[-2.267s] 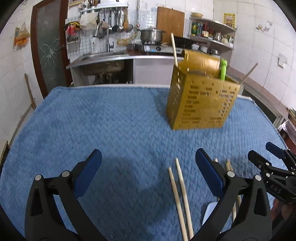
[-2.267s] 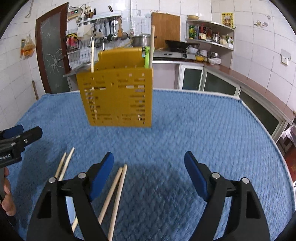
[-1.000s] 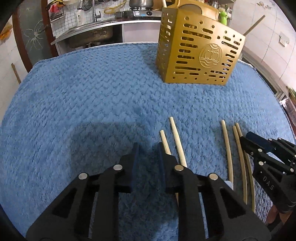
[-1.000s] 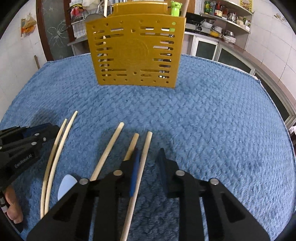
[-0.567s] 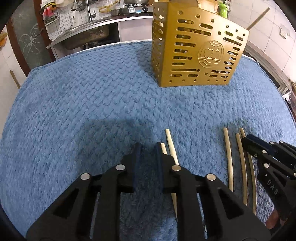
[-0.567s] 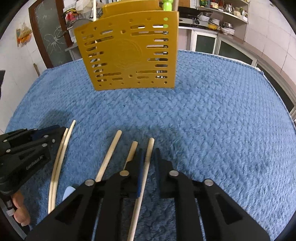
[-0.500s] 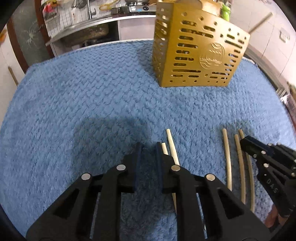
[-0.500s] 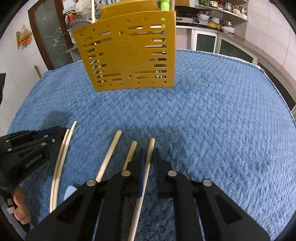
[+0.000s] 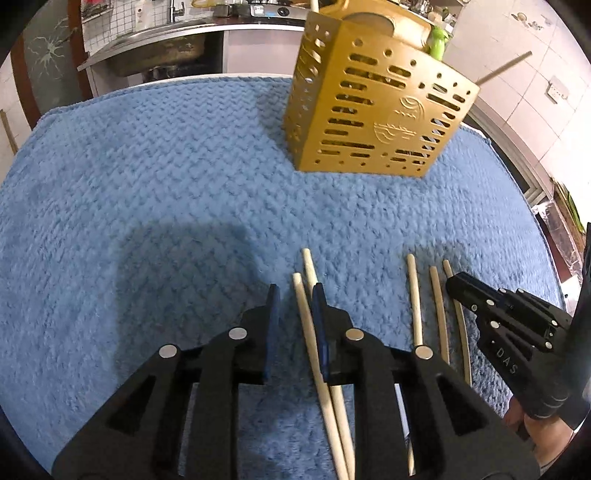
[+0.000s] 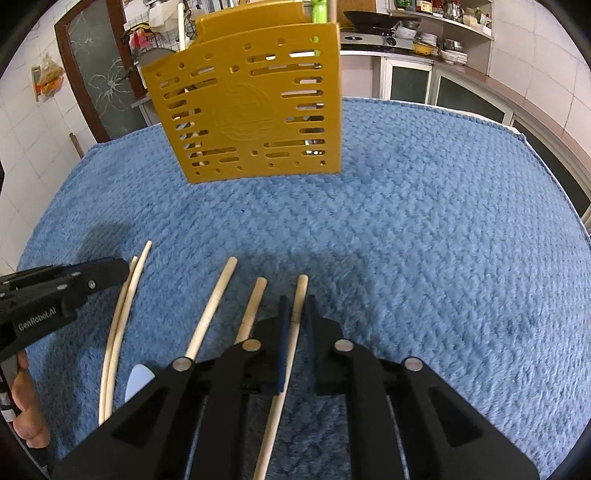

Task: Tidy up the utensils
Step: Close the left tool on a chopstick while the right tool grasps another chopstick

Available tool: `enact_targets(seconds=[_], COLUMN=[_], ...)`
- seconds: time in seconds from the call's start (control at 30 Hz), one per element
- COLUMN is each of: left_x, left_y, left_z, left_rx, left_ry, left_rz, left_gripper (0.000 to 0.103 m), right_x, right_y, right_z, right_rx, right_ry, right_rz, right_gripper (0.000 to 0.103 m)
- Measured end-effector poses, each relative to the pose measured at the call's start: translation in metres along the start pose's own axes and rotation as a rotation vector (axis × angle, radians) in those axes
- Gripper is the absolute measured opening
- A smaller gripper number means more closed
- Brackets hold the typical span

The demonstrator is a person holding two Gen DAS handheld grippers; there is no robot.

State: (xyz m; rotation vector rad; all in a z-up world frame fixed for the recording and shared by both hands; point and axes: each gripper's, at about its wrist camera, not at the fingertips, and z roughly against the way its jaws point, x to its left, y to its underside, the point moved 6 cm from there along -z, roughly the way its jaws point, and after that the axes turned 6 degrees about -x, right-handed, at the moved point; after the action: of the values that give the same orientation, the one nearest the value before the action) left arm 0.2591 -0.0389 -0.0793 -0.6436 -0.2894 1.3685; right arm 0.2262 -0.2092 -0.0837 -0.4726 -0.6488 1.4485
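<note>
1. The left hand-held gripper (image 9: 295, 295) is hovering low over the blue towel (image 9: 147, 184) that is covering the desk, with its blue-padded fingers (image 9: 272, 317) standing narrowly apart.
2. One wooden chopstick (image 9: 308, 332) is lying in that narrow gap, close against the right pad; whether the pads are actually pinching it I cannot tell. A second chopstick (image 9: 307, 264) is lying just beside it, its tip reaching a little farther toward the holder.
3. The right hand-held gripper (image 10: 295, 306) is also sitting low over the towel, its fingers nearly closed around another chopstick (image 10: 295, 321), which is running between the pads and out past the tips. The pads look to be touching it on both sides.
4. In the right wrist view, two more loose chopsticks (image 10: 210, 310) are lying just to the left of the gripped one, fanning slightly apart, and a pair of thin pale sticks (image 10: 122, 317) is lying farther left, under the tip of the other gripper.
5. A small pale blue piece (image 10: 138, 380) is peeking out beside the right gripper's body; too little is showing to name it.
6. The yellow perforated utensil holder (image 10: 255, 114) is standing upright on the towel well beyond all the chopsticks, with a green item (image 10: 319, 11) and a few sticks already poking out of its top.
7. Kitchen counters and a sink (image 9: 159, 48) are filling the background.
</note>
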Motion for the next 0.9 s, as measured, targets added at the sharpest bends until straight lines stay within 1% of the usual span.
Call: enact_targets(seconds=[0.1, 0.17, 0.27, 0.37, 0.47, 0.6, 0.63, 0.77, 0.9], left_x=[-0.006, -0.006, -0.009, -0.014, -0.016, -0.016, -0.015, -0.015, -0.01], left_y=[0.002, 0.004, 0.005, 0.005, 0.003, 0.002, 0.001, 0.002, -0.001], left_z=[-0.002, -0.006, -0.01, -0.019, -0.021, -0.021, -0.02, -0.014, -0.003], left_rx=[0.002, 0.023, 0.031, 0.047, 0.052, 0.043, 0.038, 0.023, 0.003], left_ry=[-0.011, -0.023, -0.024, -0.034, -0.046, -0.042, -0.041, -0.047, -0.043], left_rz=[-0.021, -0.026, -0.035, -0.057, -0.071, -0.074, -0.074, -0.079, -0.072], left_gripper=[0.017, 0.017, 0.017, 0.019, 0.016, 0.009, 0.006, 0.005, 0.004], right_x=[-0.004, -0.006, -0.003, 0.001, 0.002, 0.003, 0.003, 0.003, 0.003], right_y=[0.0, 0.0, 0.0, 0.001, 0.001, 0.001, 0.001, -0.002, -0.007], right_z=[0.003, 0.003, 0.001, -0.003, -0.002, -0.003, -0.003, -0.005, -0.003], right_rx=[-0.001, 0.003, 0.013, 0.021, 0.022, 0.032, 0.035, 0.052, 0.048], right_ry=[0.005, 0.005, 0.003, 0.011, 0.014, 0.015, 0.018, 0.034, 0.026], right_rz=[0.004, 0.006, 0.019, 0.032, 0.031, 0.024, 0.023, 0.013, -0.013], right_gripper=[0.009, 0.009, 0.009, 0.009, 0.009, 0.009, 0.009, 0.007, 0.006])
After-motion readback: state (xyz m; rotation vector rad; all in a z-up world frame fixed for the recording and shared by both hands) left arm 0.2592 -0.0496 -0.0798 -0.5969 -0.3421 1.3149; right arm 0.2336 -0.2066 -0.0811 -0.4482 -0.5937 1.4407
